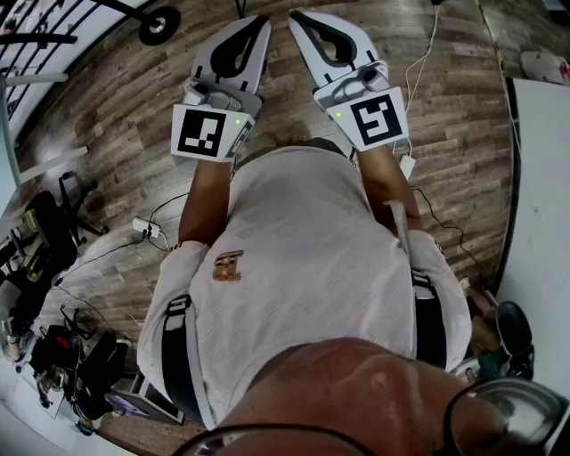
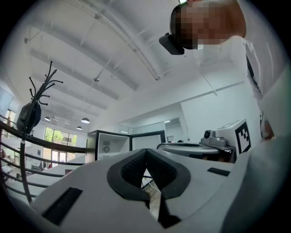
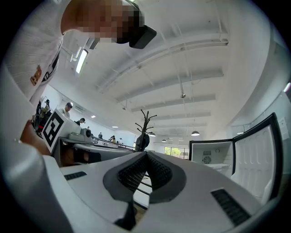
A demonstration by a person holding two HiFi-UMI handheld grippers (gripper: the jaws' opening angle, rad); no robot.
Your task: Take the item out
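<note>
1. Item – not made out in any view, so its place cannot be told. The one open container in sight is the fridge (image 3: 210, 157), and its white inside is too small to show any contents.
2. Left tongs (image 1: 261, 20) – clenched, pads meeting at the tip, nothing between them. Held out in front of the chest, over the floor (image 1: 116, 116).
3. Right tongs (image 1: 297, 16) – clenched in the same way, with nothing held. They sit just beside the left pair, tips leaning toward each other but apart.
4. Marker cubes – one on each pair, left (image 1: 207, 132) and right (image 1: 378, 120), next to the forearms.
5. Fridge – black frame, standing across the room. Its door (image 3: 254, 157) is swung wide to the right in the right gripper view.
6. Coat stand (image 3: 144, 125) – dark and branched, with a dark bag hanging on it, left of the fridge in the right gripper view.
7. Floor – wood planks, with a white cable (image 1: 427, 53) trailing across them on the right.
8. Table (image 1: 543, 178) – white, at the right edge of the head view.
9. Shirt (image 1: 303, 258) – pale, with dark straps at both sides.
10. People (image 3: 68, 107) – small figures far off at the left of the right gripper view.
</note>
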